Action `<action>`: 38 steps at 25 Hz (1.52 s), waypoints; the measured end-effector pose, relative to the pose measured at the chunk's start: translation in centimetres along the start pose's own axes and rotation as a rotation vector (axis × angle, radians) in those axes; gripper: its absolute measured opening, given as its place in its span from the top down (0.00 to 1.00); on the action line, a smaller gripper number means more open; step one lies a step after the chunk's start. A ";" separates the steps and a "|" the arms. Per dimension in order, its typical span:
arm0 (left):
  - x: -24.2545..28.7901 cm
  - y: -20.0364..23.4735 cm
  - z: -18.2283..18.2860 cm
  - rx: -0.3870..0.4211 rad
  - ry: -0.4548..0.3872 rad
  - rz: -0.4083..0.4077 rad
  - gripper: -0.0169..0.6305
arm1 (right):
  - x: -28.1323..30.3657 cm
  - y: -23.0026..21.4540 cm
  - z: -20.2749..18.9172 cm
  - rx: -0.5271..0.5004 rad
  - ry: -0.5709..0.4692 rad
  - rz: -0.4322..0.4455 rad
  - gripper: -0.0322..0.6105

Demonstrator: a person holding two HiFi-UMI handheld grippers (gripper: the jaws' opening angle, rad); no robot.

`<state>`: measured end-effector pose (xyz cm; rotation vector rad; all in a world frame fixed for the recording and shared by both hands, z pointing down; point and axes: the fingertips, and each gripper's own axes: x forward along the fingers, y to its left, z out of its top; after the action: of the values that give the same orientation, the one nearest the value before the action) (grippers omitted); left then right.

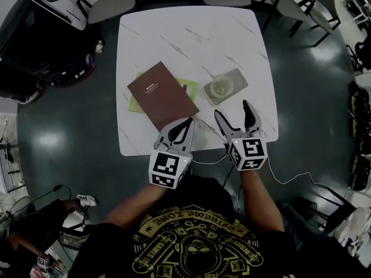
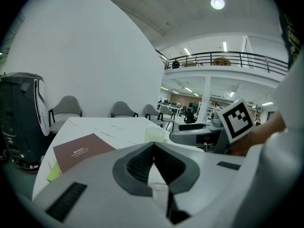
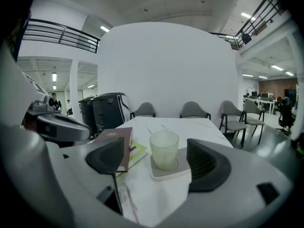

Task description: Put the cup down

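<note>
A pale green translucent cup (image 1: pixel 222 86) (image 3: pixel 164 149) stands upright on a small grey square coaster (image 1: pixel 226 87) (image 3: pixel 167 171) on the white marble table (image 1: pixel 191 39). My right gripper (image 1: pixel 236 117) (image 3: pixel 156 158) is open, just short of the cup, with nothing between its jaws. My left gripper (image 1: pixel 185 125) (image 2: pixel 153 146) is shut and empty, its tips at the near corner of a brown book (image 1: pixel 162 95) (image 2: pixel 80 151). In the left gripper view the cup (image 2: pixel 154 134) shows beyond the jaws.
A green sheet (image 1: pixel 134 102) lies under the brown book. Grey chairs (image 1: pixel 110 2) stand at the table's far side, and a black bin (image 3: pixel 109 110) stands to the left. The table's near edge (image 1: pixel 203 148) is right under the grippers.
</note>
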<state>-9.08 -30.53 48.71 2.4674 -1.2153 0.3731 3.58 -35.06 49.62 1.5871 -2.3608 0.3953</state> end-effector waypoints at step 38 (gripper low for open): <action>-10.1 -29.4 -4.6 0.131 -0.046 -0.212 0.96 | -35.6 1.4 -6.8 0.038 -0.073 -0.047 0.94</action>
<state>8.11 -4.91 42.90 2.6985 -0.9617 0.3484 15.70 -1.59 42.76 1.6991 -2.3774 0.3806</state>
